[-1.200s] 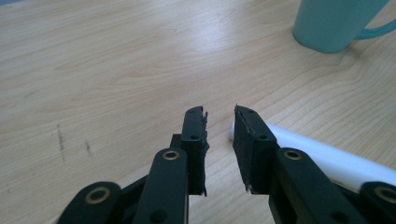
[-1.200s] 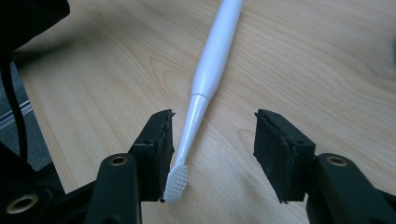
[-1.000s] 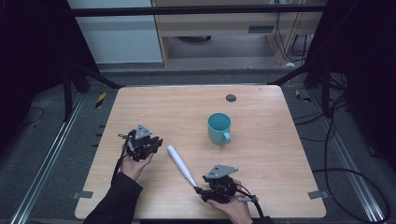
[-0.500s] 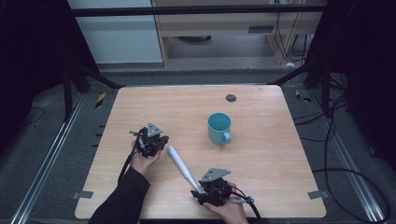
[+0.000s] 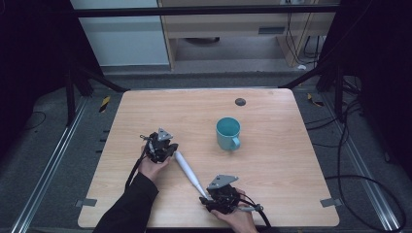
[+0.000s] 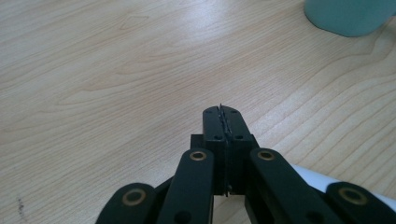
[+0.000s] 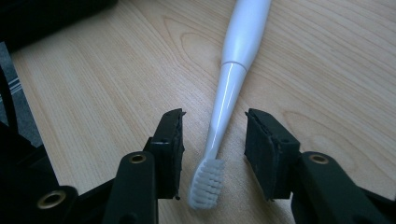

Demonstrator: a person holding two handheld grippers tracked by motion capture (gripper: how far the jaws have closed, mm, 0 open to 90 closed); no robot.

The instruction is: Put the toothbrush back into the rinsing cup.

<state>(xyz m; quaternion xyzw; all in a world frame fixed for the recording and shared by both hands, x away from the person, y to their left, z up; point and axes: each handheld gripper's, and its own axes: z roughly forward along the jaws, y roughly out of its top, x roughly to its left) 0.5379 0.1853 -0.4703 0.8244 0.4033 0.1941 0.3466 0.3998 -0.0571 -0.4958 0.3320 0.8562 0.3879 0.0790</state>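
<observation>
A white electric toothbrush (image 5: 186,171) lies flat on the wooden table (image 5: 272,160), its thick handle toward my left gripper (image 5: 170,148) and its bristle head toward my right gripper (image 5: 204,200). In the right gripper view the jaws stand open on either side of the brush's thin neck (image 7: 220,112), the bristles (image 7: 207,183) between them, without touching. My left gripper (image 6: 223,116) is shut with nothing in it; the toothbrush handle (image 6: 327,179) lies just beside it. A teal mug (image 5: 228,133) stands upright to the right of centre, and its base (image 6: 350,16) appears at the top right of the left gripper view.
A small dark round hole (image 5: 240,102) sits near the table's far edge. Grey floor with rails and cables surrounds the table. The front edge lies close under both hands.
The left gripper has moved right and slightly forward, up to the toothbrush handle. The right gripper has shifted a little left, its jaws now around the brush head.
</observation>
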